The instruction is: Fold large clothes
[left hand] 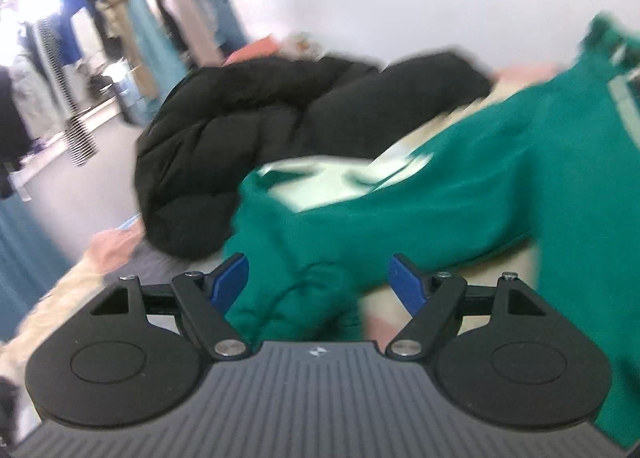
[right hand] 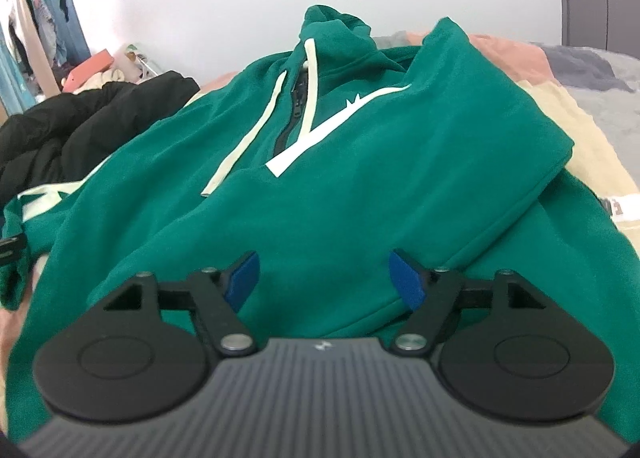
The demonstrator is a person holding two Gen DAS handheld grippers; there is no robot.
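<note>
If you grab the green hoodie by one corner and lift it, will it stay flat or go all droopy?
Probably droopy: the green hoodie looks like soft fleece, already creasing where its sleeve is folded across. Its drawstring would likely dangle. It looks thick, so perhaps heavyish for one gripper.

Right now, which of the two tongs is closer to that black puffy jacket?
Left. The left tongs are open over the green hoodie's sleeve, with the black jacket just ahead. The right tongs are open above the hoodie's lower front, with the jacket off to their left.
</note>
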